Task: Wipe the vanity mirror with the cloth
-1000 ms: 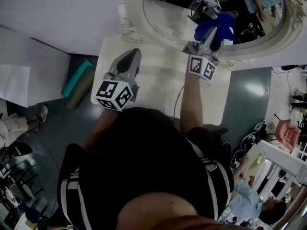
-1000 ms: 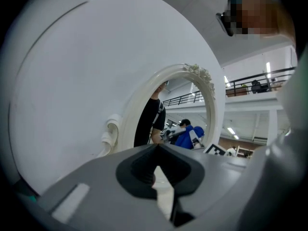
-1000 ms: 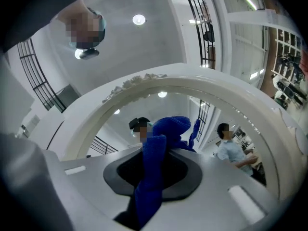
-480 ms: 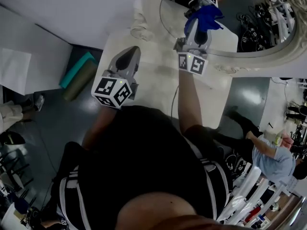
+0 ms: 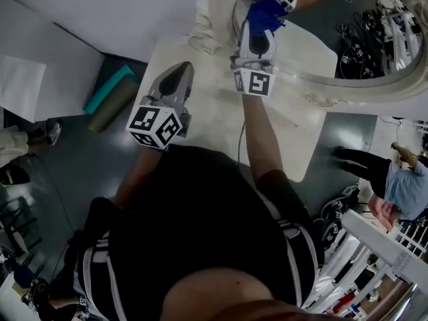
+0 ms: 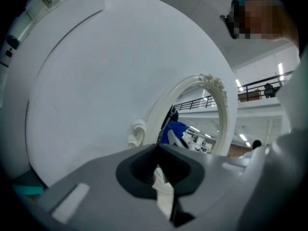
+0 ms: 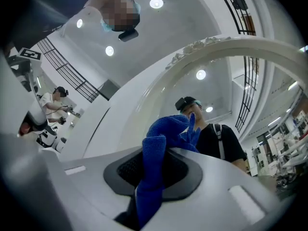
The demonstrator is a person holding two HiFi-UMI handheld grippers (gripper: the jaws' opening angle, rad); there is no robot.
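A white vanity table (image 5: 214, 129) is seen from above. Its top is bare between the two grippers and open out to its right-hand edge, beyond which dark floor is visible. An oval mirror (image 5: 348, 39) in an ornate cream frame (image 5: 314, 99) is stood at the table's far side, against a white wall (image 5: 100, 5). Most of the glass to the right of the cloth is left uncovered.

The right arm (image 5: 257, 139) is stretched forward over the table top. The right gripper (image 5: 258, 31) is pointed at the mirror's left portion, close inside the frame's rim. The left gripper (image 5: 175, 79) is held nearer the body, above the table's left part and well apart from the glass, and is aimed toward the wall and the frame's scrolled left side. Its jaws are closed on each other with nothing between them.

The right gripper's jaws are clamped on a blue cloth (image 5: 265, 9), which is bunched and pushed out past the fingertips. The cloth appears to be pressed to the glass, though contact cannot be confirmed. It is deep blue, with a looped weave.
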